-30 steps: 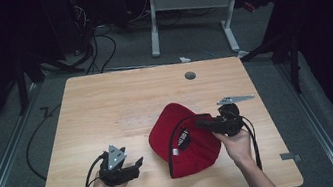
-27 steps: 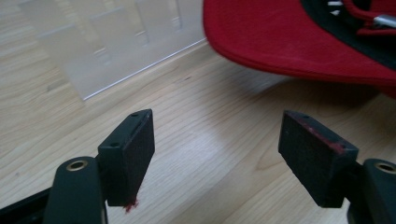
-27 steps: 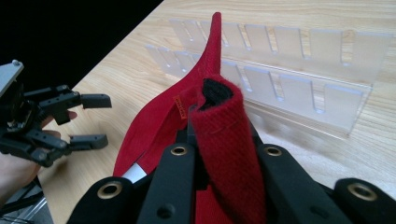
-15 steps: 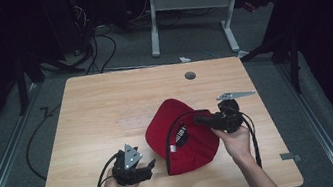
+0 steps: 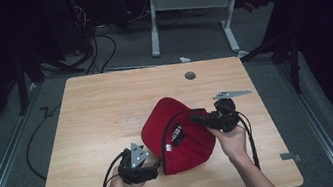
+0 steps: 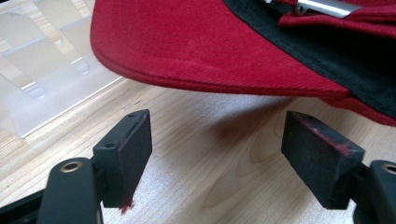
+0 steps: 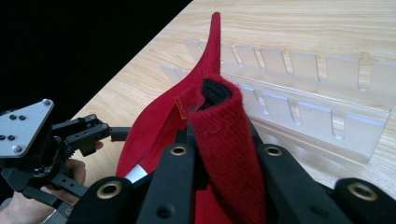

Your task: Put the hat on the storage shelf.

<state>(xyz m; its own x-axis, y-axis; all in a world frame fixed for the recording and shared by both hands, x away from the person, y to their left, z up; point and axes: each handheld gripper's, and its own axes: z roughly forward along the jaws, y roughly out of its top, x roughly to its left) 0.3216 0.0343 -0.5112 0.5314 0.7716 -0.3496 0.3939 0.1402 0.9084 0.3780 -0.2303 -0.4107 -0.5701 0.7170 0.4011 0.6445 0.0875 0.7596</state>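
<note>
We lose most of red cap [image 6: 210, 46] past top and right edges in left gripper view; only brim underside and part of black inner band readable. Metal strap buckle [image 6: 322, 6] cut by top edge. Clear slotted plastic rack [image 6: 42, 65] runs off left edge. In right gripper view, right gripper [image 7: 219, 154] fingers buried under pinched cap fabric, tips hidden. Left gripper [image 7: 56, 144] half off left edge there. In high view, white label [image 5: 176, 134] text inside cap too small for us to read.
</note>
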